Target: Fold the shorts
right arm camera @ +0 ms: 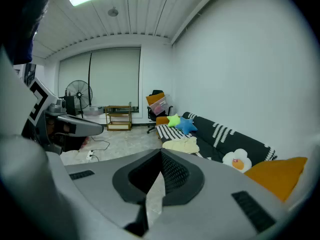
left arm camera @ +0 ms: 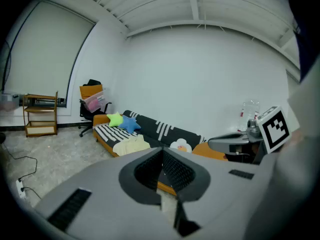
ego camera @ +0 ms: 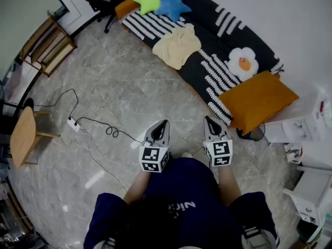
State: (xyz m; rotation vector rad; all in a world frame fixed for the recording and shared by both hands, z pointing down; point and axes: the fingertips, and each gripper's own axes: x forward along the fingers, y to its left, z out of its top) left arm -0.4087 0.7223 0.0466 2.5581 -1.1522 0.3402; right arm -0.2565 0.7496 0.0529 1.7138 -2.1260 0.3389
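Yellow shorts (ego camera: pixel 176 45): pale, crumpled, lying on the sofa seat just beside the star cushions; touched by nothing, well apart from both grippers.
Sofa (ego camera: pixel 207 69): black with white stripes and an orange base edge, set along the white wall.
Star cushions: green (ego camera: pixel 148 1) and blue (ego camera: pixel 173 5), touching each other at the sofa's far end.
Flower cushion (ego camera: pixel 243 61): white with an orange centre, leaning on the backrest between the shorts and the orange cushion.
Orange cushion (ego camera: pixel 257 101): large, flat on the sofa's near end.
Left gripper (ego camera: pixel 164 124): held out in front of the person, beside the right one, pointing toward the sofa and tilted a little down; fingers closed on each other with nothing between them (plain in the left gripper view).
Right gripper (ego camera: pixel 208 121): same pose, parallel to the left; fingers pressed together, empty.
Floor (ego camera: pixel 114 87): grey marbled tile, between the grippers and the sofa.
Power strip (ego camera: pixel 73 124): white, on the floor left of the grippers, with a black cable looping away from it.
Stool (ego camera: pixel 23 136): round wooden top, at the left edge.
Shelf (ego camera: pixel 49 43): low wooden rack by the window wall.
Chair (ego camera: pixel 106 4): black, wheeled, past the sofa's far end.
Fan (right arm camera: pixel 79 91): standing, in front of the drawn blind (right gripper view only).
Person (ego camera: pixel 181 211): dark blue top, seen from above, forearms reaching to the grippers.
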